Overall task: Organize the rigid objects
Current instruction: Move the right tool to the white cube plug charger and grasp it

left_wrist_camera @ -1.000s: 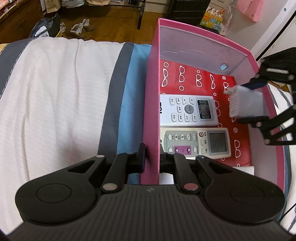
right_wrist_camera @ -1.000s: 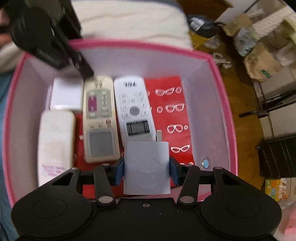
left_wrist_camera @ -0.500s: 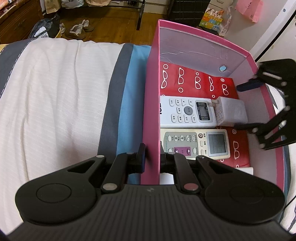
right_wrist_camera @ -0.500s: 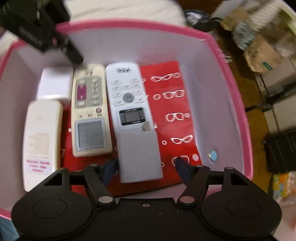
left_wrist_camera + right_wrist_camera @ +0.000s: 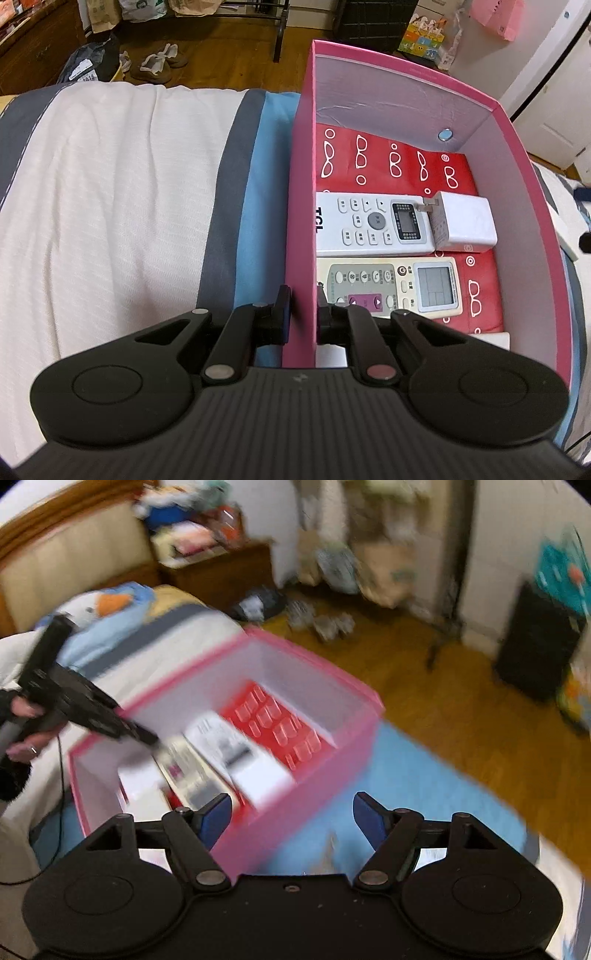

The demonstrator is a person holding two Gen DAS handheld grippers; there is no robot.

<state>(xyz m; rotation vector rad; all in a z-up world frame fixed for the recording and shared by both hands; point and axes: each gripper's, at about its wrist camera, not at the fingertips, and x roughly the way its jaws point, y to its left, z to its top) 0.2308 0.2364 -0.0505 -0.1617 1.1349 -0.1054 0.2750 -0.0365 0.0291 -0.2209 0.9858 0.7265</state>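
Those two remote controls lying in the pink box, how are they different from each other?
The TCL remote is clean white with grey-white buttons; the beige remote looks yellowed and has a purple button panel. The TCL remote's screen is small, the beige remote's much larger. The white charger rests against the TCL remote's screen end; nothing rests on the beige one. Both lie flat, face up, side by side, parallel on the red lining of the pink box.

Wood floor [image 5: 221, 40] is showing beyond the bed [image 5: 110, 192], w/ a pair of shoes [image 5: 159, 64] lying on it. Striped bedding is covering the bed: white, grey & blue bands. Wooden headboard [image 5: 55, 554] & nightstand [image 5: 221, 572] are sitting by a pale wall [image 5: 498, 554], blurred.
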